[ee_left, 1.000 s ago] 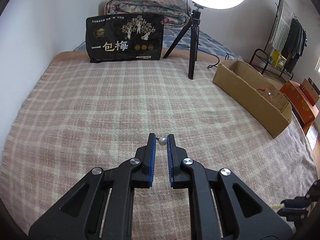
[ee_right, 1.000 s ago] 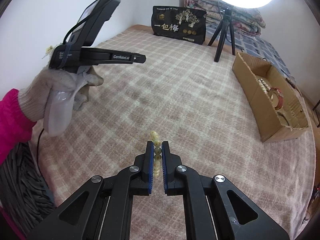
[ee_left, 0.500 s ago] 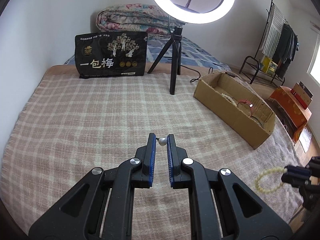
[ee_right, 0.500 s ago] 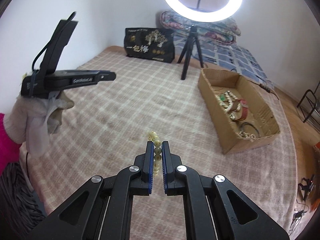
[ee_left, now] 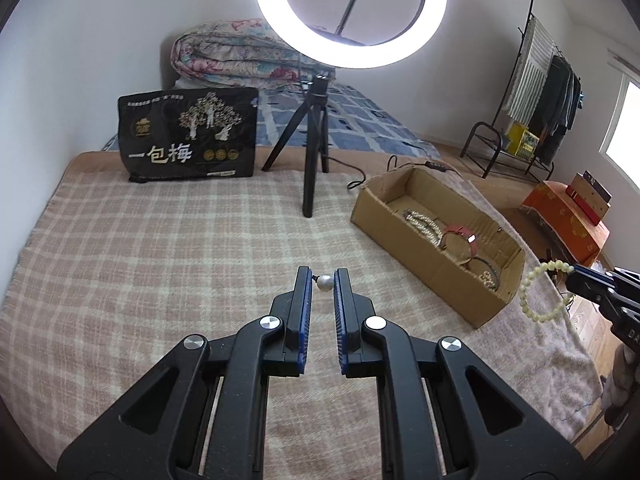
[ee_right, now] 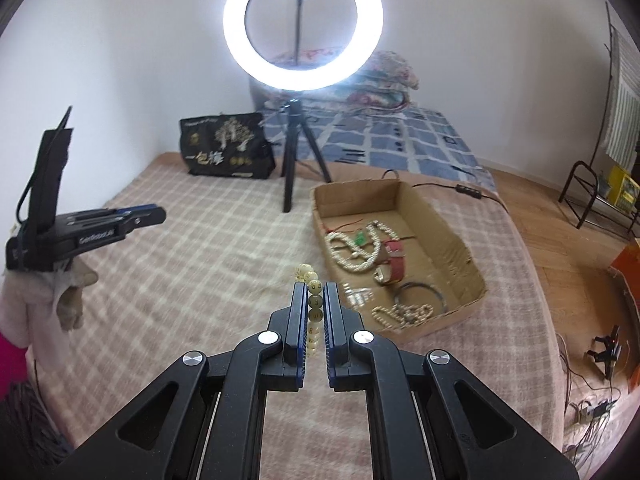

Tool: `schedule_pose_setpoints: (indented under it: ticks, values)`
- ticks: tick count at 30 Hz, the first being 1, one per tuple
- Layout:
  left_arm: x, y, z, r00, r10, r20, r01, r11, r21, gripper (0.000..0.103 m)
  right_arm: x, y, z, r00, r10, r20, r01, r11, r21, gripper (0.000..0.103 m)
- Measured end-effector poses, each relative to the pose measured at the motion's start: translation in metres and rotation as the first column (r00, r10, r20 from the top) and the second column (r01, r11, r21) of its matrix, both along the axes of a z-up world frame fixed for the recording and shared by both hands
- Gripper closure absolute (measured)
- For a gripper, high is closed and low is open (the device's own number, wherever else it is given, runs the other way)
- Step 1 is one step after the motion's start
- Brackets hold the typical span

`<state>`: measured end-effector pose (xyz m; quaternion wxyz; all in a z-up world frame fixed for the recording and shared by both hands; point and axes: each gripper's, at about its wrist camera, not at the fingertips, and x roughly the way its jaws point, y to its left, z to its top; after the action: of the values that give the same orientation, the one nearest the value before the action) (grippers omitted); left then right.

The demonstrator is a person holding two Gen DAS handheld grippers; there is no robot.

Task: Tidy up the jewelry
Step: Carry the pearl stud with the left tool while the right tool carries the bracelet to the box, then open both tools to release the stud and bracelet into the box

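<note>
While left gripper (ee_left: pixel 322 280) pinches white pearl (ee_left: pixel 325 282), right gripper (ee_right: pixel 316 296) squeezes pale bead bracelet (ee_right: pixel 314 304) near cardboard box (ee_right: pixel 448 224) above checked blanket (ee_left: pixel 140 248).

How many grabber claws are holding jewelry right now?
2. The left gripper pinches a small pearl over the checked blanket. The right gripper grips a pale bead bracelet, next to the cardboard box of jewelry.
</note>
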<state>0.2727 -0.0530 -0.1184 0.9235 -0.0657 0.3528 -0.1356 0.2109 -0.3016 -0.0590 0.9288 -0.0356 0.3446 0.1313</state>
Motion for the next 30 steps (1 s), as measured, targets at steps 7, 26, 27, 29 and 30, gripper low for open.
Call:
schedule_pose_setpoints:
  ticks: [7, 26, 27, 29, 30]
  values:
    - [0.025, -0.033, 0.016, 0.999, -0.042, 0.027, 0.042, 0.999, -0.006, 0.094, 0.027, -0.029, -0.003, 0.997, -0.076, 0.005, 0.076, 0.997, 0.023, 0.097]
    - [0.128, -0.15, 0.018, 0.986, -0.162, 0.039, 0.161, 0.987, 0.028, 0.094, 0.078, -0.065, -0.051, 0.986, -0.139, -0.095, 0.141, 0.99, 0.018, 0.097]
    - [0.132, -0.156, 0.016, 0.986, -0.165, 0.038, 0.164, 0.986, 0.03, 0.094, 0.079, -0.066, -0.052, 0.985, -0.139, -0.099, 0.142, 0.99, 0.018, 0.097]
    - [0.139, -0.166, 0.014, 0.984, -0.173, 0.034, 0.172, 0.985, 0.031, 0.094, 0.082, -0.067, -0.055, 0.985, -0.139, -0.105, 0.142, 0.99, 0.016, 0.097]
    - [0.142, -0.171, 0.012, 0.984, -0.177, 0.032, 0.176, 0.984, 0.036, 0.094, 0.083, -0.068, -0.056, 0.984, -0.14, -0.109, 0.142, 0.99, 0.016, 0.097]
